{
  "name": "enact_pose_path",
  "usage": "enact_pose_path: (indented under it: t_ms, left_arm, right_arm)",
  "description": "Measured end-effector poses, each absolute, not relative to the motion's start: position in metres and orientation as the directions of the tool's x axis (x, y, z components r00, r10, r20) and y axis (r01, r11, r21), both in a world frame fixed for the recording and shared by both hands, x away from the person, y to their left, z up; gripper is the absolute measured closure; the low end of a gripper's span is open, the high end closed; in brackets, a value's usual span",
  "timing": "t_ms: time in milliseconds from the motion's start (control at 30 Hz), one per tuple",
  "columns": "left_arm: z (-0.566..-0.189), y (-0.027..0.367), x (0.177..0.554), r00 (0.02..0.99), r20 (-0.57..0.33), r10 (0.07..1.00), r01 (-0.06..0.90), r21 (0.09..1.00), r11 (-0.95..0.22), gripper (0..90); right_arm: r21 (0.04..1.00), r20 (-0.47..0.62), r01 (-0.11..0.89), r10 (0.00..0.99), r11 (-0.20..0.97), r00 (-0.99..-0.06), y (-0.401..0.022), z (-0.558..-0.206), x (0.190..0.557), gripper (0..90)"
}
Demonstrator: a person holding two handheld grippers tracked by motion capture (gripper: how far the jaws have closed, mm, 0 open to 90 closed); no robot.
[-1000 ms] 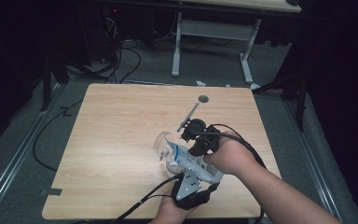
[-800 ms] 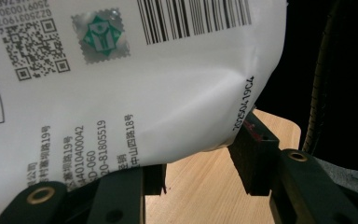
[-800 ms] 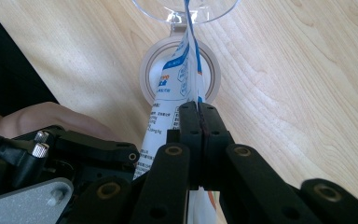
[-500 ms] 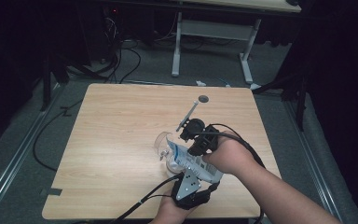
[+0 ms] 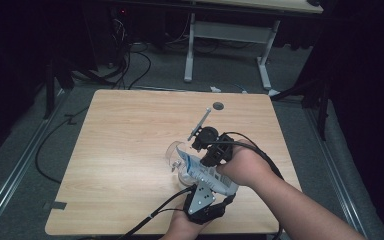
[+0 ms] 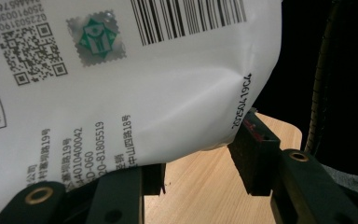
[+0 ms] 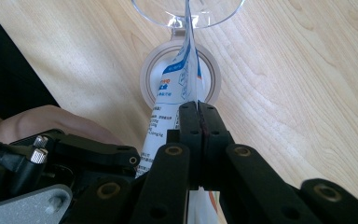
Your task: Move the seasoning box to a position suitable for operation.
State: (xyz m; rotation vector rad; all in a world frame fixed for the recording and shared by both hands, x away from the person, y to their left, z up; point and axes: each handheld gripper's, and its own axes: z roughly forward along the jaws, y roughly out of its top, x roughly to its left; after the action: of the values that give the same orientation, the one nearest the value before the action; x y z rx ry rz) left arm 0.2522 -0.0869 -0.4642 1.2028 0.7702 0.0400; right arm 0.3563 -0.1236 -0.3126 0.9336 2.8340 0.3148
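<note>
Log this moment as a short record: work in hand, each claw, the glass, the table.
work: a white printed pouch held by both claws, its top corner tipped at a clear stemmed glass
left claw: pads press the pouch's wide lower body from both sides
right claw: shut flat on the pouch's thin upper edge
glass: upright on its round foot, bowl under the pouch tip
table: light wood; a thin rod and a small dark disc lie beyond the claws

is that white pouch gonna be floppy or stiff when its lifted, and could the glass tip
Probably floppy: the pouch dents and creases where the left gripper squeezes it, and its top folds flat in the right gripper. The clear glass looks light, so a nudge might tip it.
</note>
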Motion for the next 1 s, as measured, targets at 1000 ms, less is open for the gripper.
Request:
enact_pose_path:
  t_ms: [1000]
  left_arm:
    - [-0.4632, -0.0863, 0.2515, 0.754, -0.507, 0.419, 0.356, 0.850, 0.388, 59.1]
  right_arm:
    - [0.242, -0.063, 0.571, 0.600, 0.784, -0.797, -0.1234, -0.3115, 0.3558, 90.0]
